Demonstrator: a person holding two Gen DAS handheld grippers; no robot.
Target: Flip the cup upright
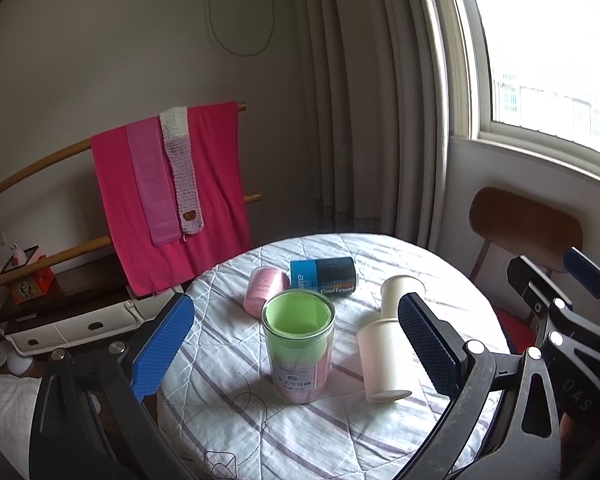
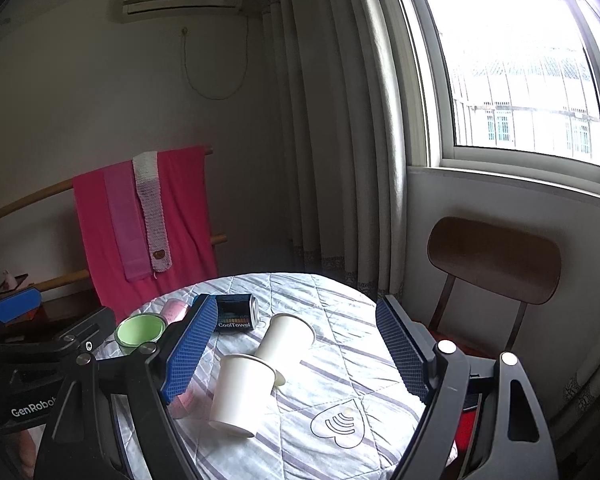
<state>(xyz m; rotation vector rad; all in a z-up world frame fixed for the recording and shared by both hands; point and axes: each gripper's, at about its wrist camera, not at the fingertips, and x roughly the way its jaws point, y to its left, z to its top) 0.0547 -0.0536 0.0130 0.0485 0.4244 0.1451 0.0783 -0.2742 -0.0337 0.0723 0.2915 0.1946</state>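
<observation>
Two white paper cups stand upside down on the round table: the near cup (image 1: 383,360) (image 2: 242,392) and the far cup (image 1: 399,294) (image 2: 286,340), touching each other. My left gripper (image 1: 296,348) is open above the table, its blue pads either side of a clear jar with a green liner (image 1: 298,352). My right gripper (image 2: 300,352) is open, hovering above and around the two cups, touching neither. It also shows at the right edge of the left wrist view (image 1: 555,300).
The table has a striped quilted cloth (image 1: 300,432). A pink roll (image 1: 264,290) and a blue CoolTowel can (image 1: 323,274) lie behind the jar. A wooden chair (image 2: 495,264) stands right of the table. Pink towels hang on a rack (image 1: 172,188) at the left.
</observation>
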